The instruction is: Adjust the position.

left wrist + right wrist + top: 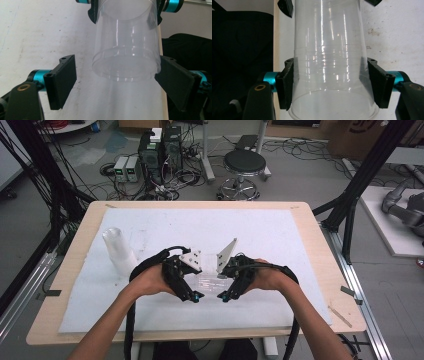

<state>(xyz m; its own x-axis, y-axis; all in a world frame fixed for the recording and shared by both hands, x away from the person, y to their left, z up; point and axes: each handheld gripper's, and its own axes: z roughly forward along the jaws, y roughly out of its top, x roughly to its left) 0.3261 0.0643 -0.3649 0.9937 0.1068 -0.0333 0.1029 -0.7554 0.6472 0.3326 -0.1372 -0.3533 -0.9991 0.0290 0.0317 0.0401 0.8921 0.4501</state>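
This looks like a robotics or research lab. Beyond the far edge of the wooden surface with its white mat, the grey floor carries computer towers, small power units and tangled cables, plus a round black stool. Black metal frame struts rise at both sides, and a grey robot arm lies on a white board at the far right.

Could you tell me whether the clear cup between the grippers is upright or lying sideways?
Sideways: the clear cup spans level between both grippers, right gripper clamping its rim end.
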